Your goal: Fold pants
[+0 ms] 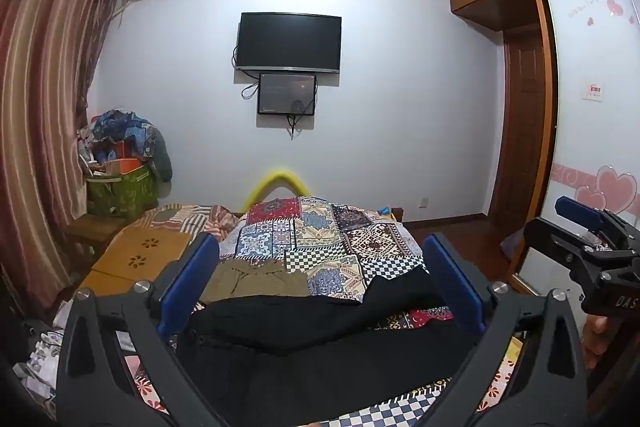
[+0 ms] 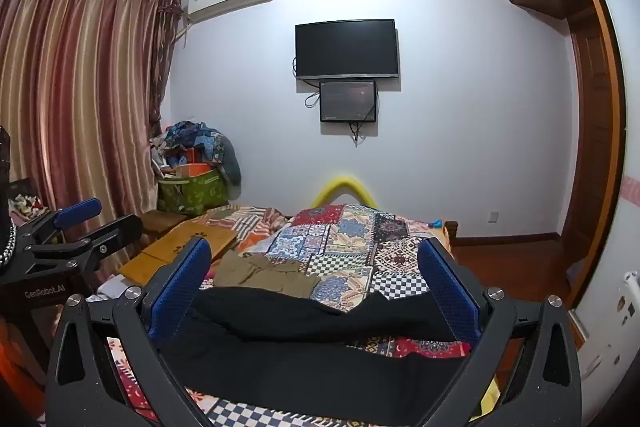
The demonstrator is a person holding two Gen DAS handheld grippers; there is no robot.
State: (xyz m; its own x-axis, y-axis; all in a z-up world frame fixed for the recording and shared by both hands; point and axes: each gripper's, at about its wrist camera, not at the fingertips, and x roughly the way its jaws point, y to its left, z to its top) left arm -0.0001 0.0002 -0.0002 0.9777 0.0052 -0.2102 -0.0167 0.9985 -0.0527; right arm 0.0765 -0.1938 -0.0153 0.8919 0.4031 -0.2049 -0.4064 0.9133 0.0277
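1. Bedroom: white wall with a black wall-mounted television, striped red-and-gold curtains on the window side.
2. Bed under a multicoloured patchwork quilt.
3. Black fabric pants, spread loosely across the quilt's near end, in front of both my claws.
4. Olive-brown crumpled garment, on the quilt just beyond the pants.
5. My left claw: blue pads fully apart, gripping nothing.
6. My right claw: likewise wide open, empty, hovering over the pants.
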